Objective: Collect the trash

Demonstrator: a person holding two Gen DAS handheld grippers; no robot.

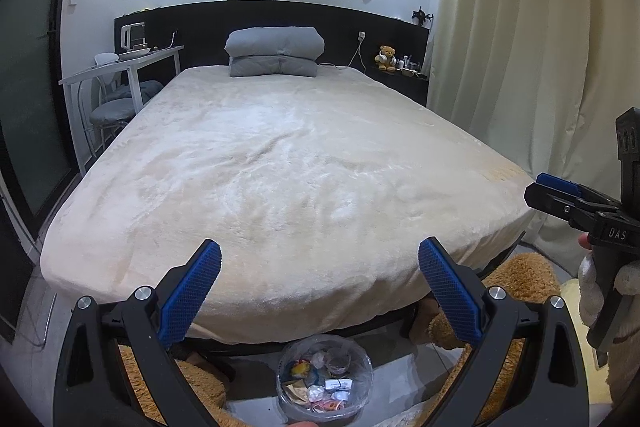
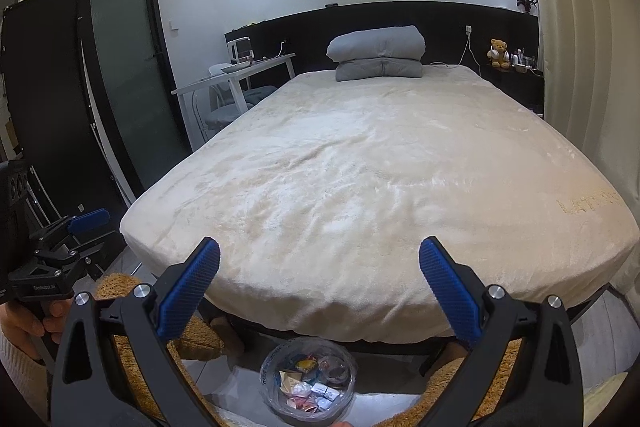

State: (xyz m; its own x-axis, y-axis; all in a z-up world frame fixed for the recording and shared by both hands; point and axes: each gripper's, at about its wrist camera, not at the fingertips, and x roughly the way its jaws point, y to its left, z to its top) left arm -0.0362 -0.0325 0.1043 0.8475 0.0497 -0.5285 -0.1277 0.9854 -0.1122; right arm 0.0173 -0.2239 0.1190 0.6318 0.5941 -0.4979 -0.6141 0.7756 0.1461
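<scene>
Both claws, left claw and right claw, gape empty above what looks like a trash-filled bin.

The lower edge of the frame is cutting off the bin of trash. The bed is hiding the floor beneath. Small things on the shelf at upper right are staying too small to tell.

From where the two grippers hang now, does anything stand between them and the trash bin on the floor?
Nothing visible does. The lined trash bin sits open-topped on the floor just below the open left gripper and right gripper, before the bed.
</scene>
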